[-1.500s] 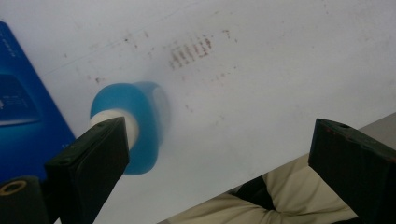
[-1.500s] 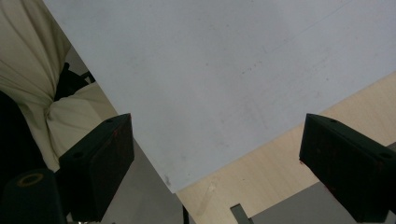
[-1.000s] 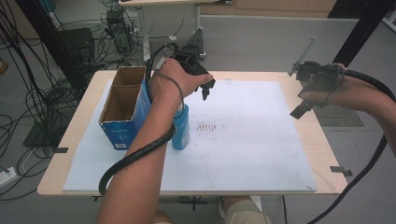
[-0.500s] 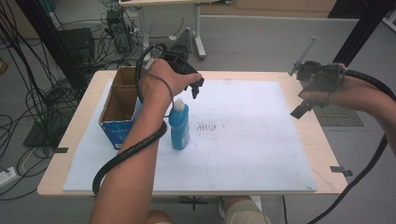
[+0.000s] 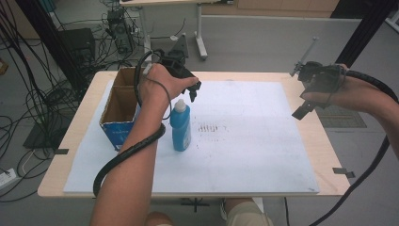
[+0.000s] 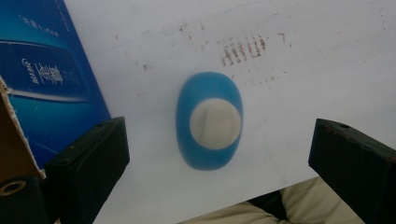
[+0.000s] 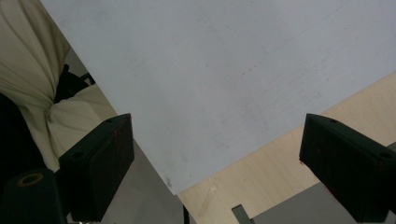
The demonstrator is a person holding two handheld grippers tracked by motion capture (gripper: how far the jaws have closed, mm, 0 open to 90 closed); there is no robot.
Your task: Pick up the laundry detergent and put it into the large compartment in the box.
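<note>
White sheet under you, the bottle (image 6: 209, 121) stands upright beside the box (image 5: 118, 110), likely light, slick plastic; your left gripper (image 6: 219, 168) hangs wide above it, so clamp the body below the cap (image 6: 215, 123), while your right gripper (image 7: 217, 163) gapes empty.

One blue bottle (image 5: 180, 127), one open cardboard box (image 5: 120, 110), one white mat (image 5: 244, 141), two grippers, one table (image 5: 324, 146)

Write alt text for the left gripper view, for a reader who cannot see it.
Seen from directly above, a blue bottle with a white cap stands on a white sheet between the open black jaws of the left gripper. A blue cardboard box sits at the left edge.
</note>
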